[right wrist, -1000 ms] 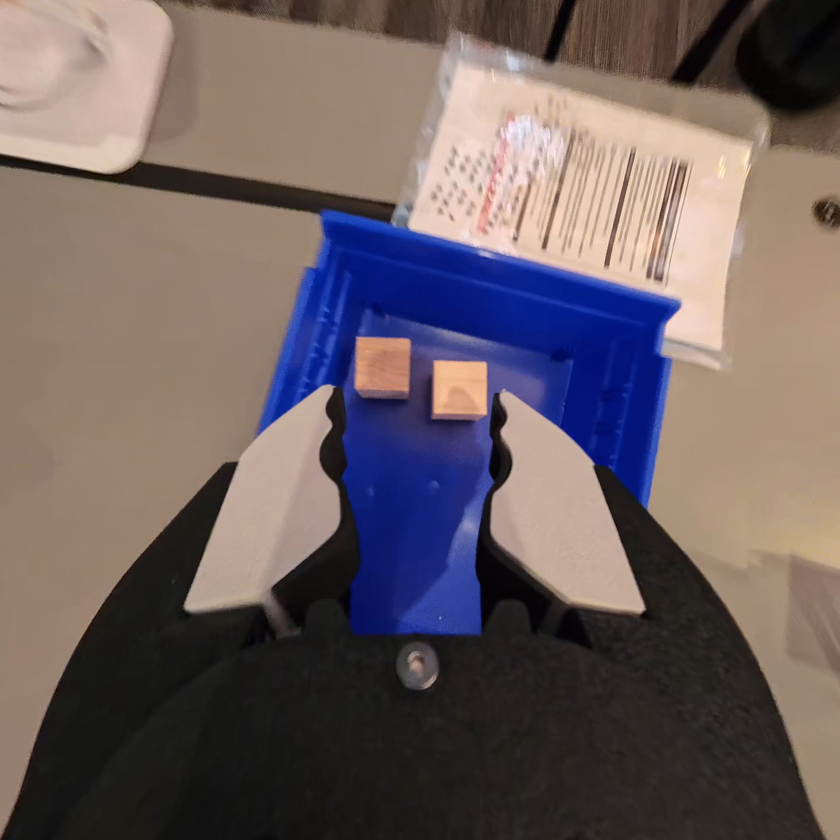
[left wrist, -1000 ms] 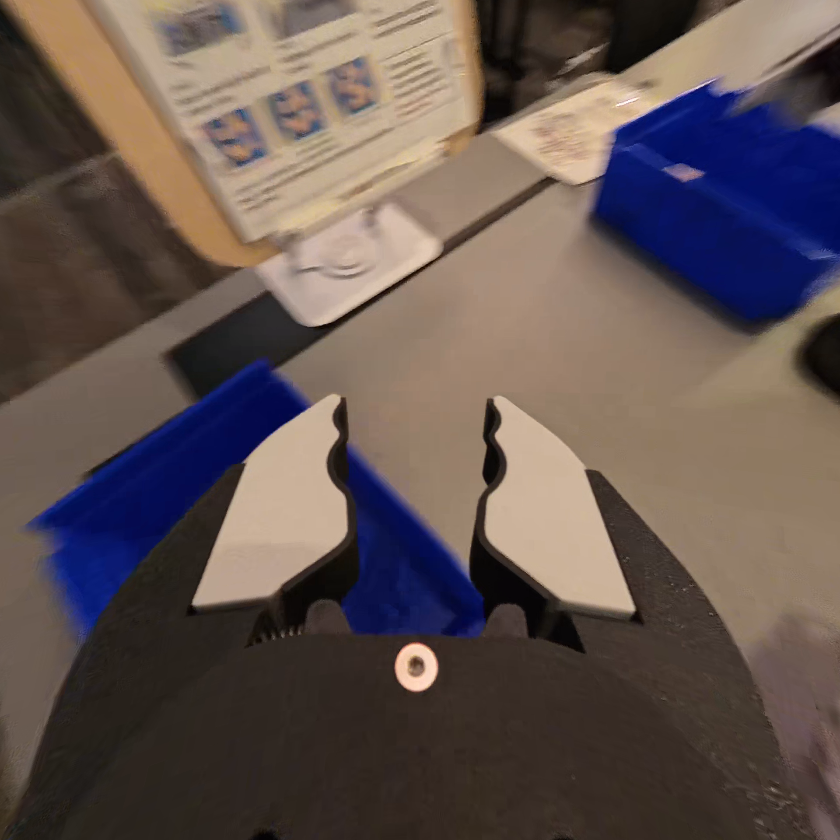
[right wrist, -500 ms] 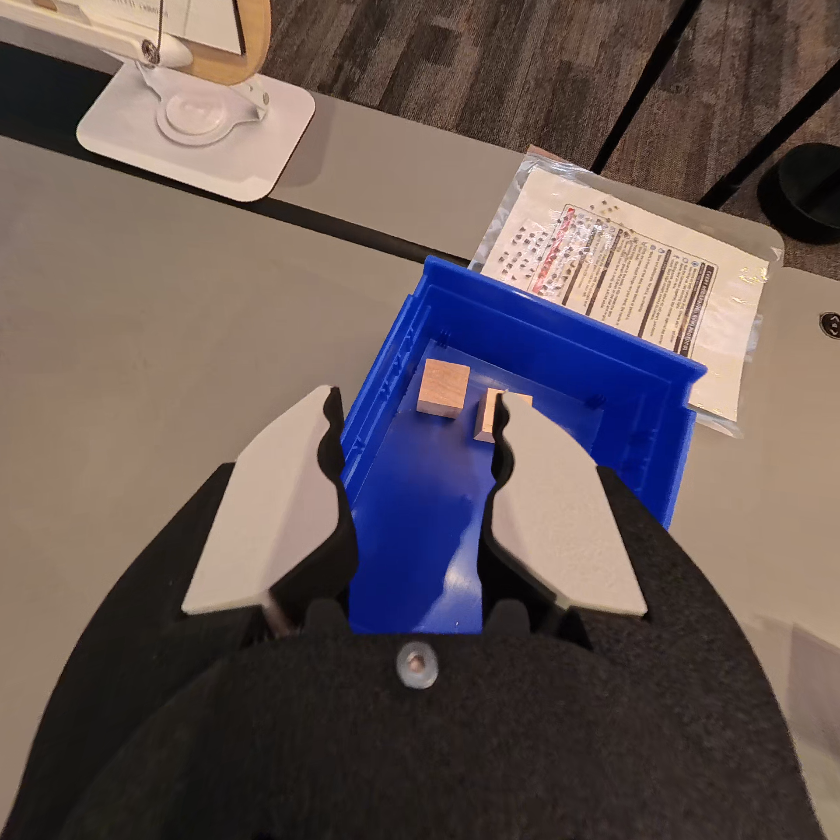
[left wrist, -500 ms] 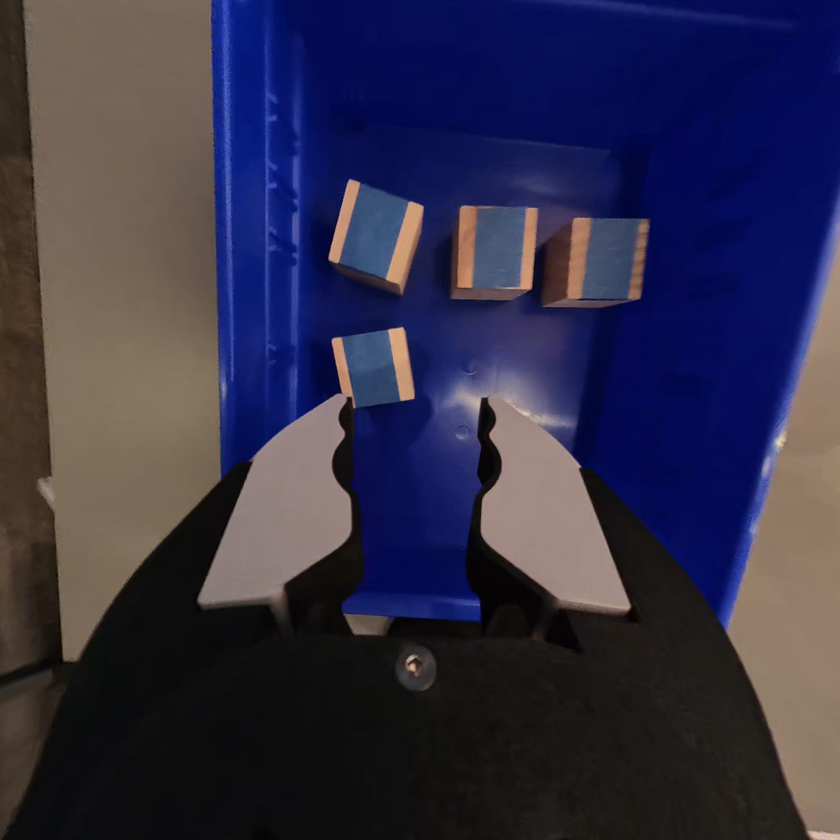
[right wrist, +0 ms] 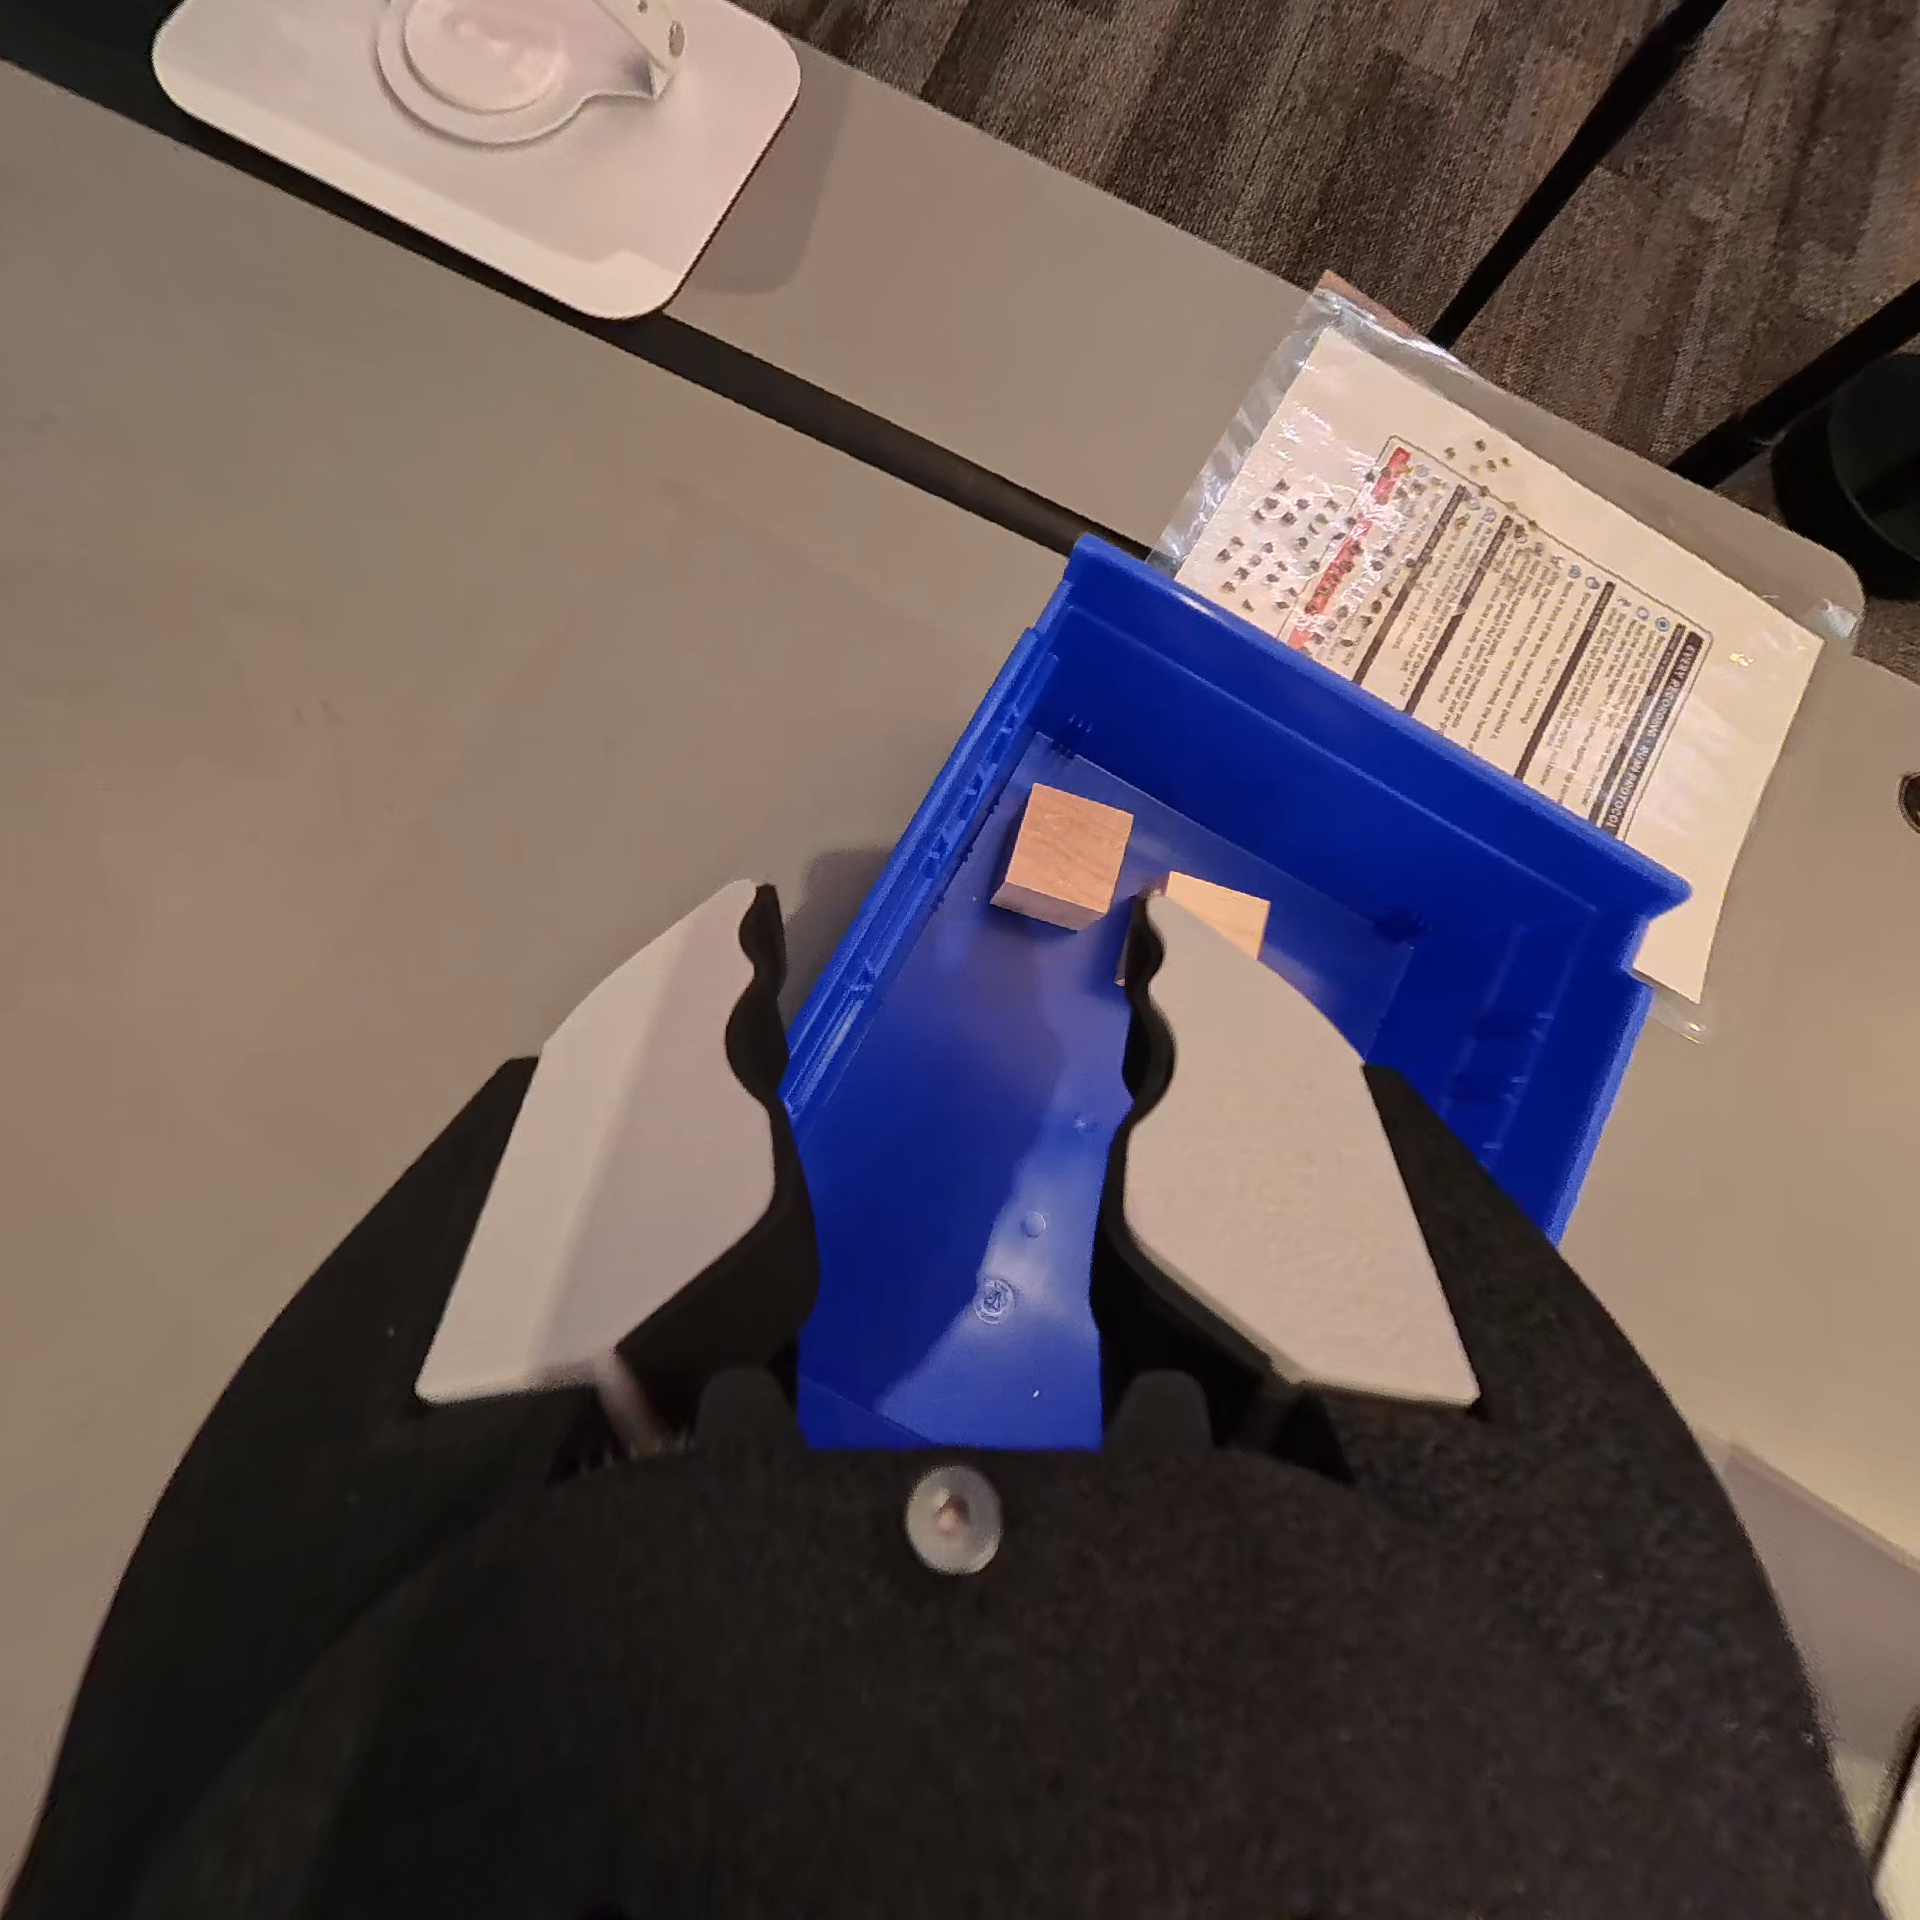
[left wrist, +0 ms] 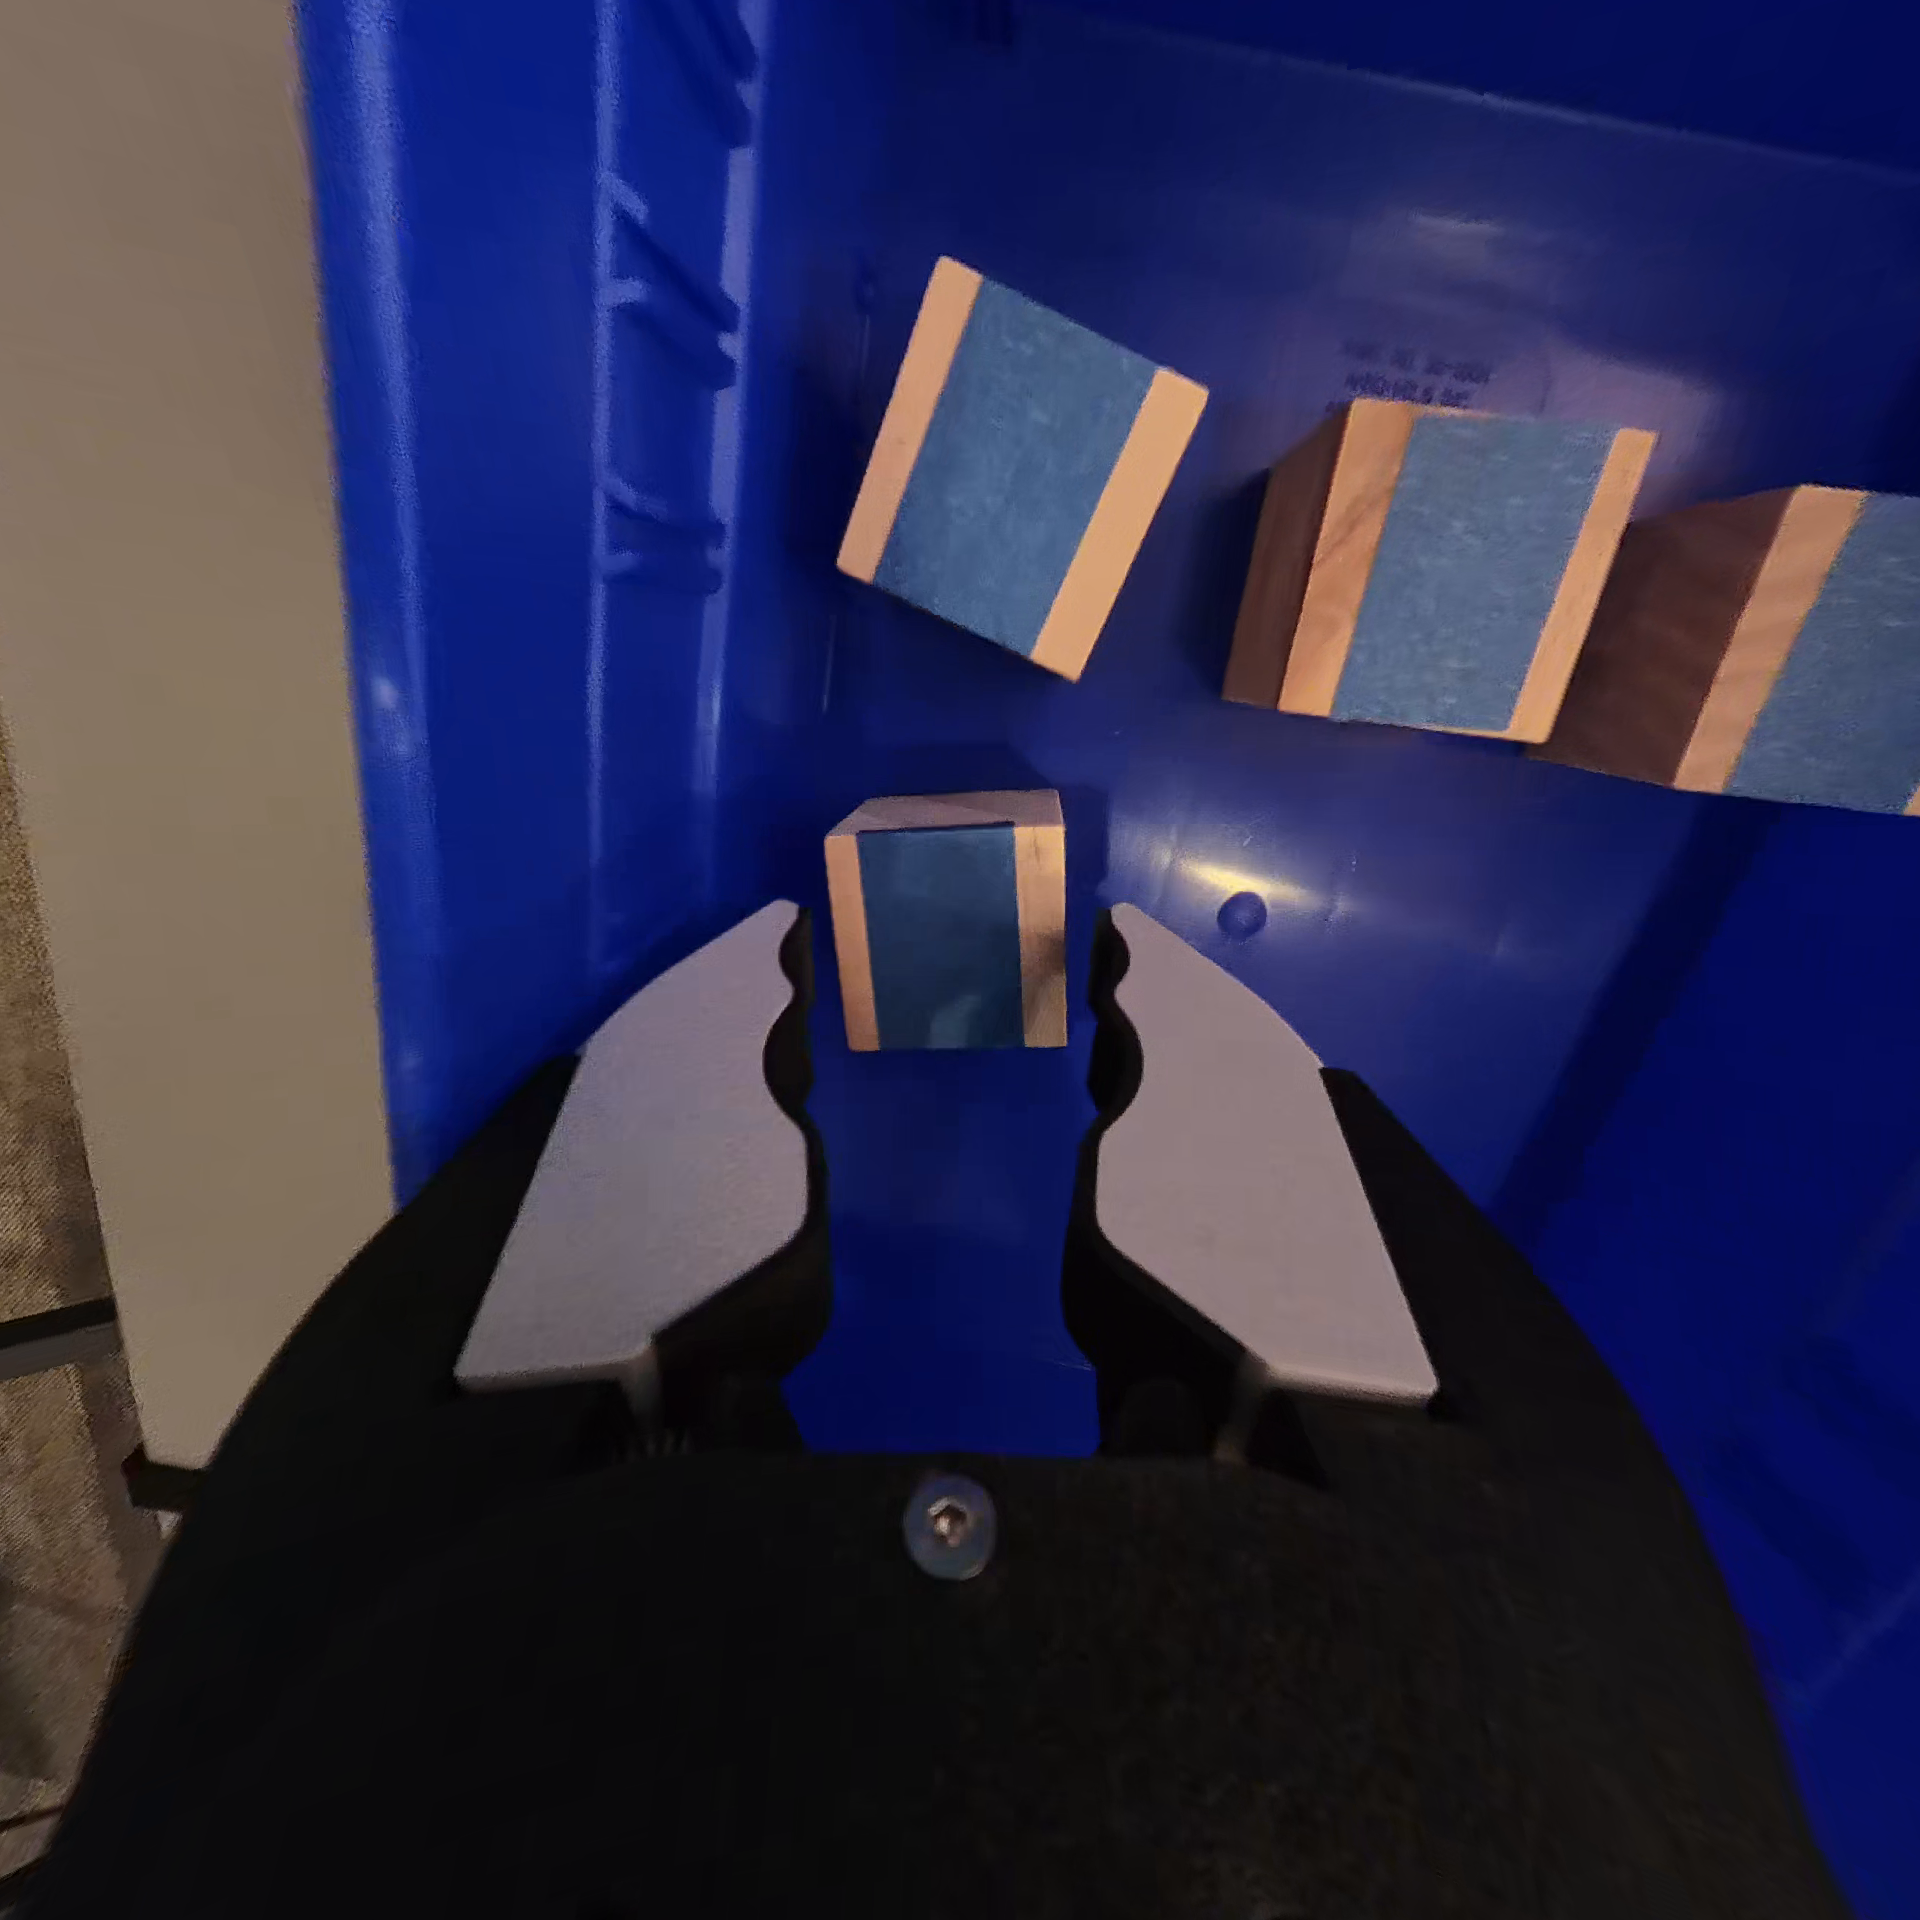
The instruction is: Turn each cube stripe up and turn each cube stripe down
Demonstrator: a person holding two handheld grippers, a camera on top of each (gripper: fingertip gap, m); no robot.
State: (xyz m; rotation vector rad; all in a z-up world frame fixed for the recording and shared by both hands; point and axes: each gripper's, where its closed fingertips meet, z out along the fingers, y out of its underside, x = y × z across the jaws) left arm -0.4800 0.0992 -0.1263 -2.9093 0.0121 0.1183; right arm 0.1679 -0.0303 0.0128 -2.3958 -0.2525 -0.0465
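In the left wrist view, several wooden cubes with a blue stripe on top lie in a blue bin (left wrist: 499, 520). The nearest cube (left wrist: 948, 925) sits between the tips of my open left gripper (left wrist: 945, 935), with a small gap on each side. Three more striped cubes lie beyond: one tilted (left wrist: 1023, 468), one (left wrist: 1439, 577) to its right, one (left wrist: 1808, 665) cut by the right edge. In the right wrist view, my open, empty right gripper (right wrist: 951, 914) hovers above another blue bin (right wrist: 1351, 748) holding two plain-topped cubes: one (right wrist: 1062, 868) fully visible, one (right wrist: 1221, 914) partly hidden behind my right finger.
A grey table (right wrist: 364, 675) carries both bins. A white stand base (right wrist: 478, 135) sits at the far left. A printed sheet in a plastic sleeve (right wrist: 1507, 623) lies behind the right bin. Dark carpet floor (right wrist: 1299, 125) lies beyond the table edge.
My left gripper swung from over the table down into its bin and closed in on the nearest striped cube. My right gripper rose and drew back from its bin, shifting left.
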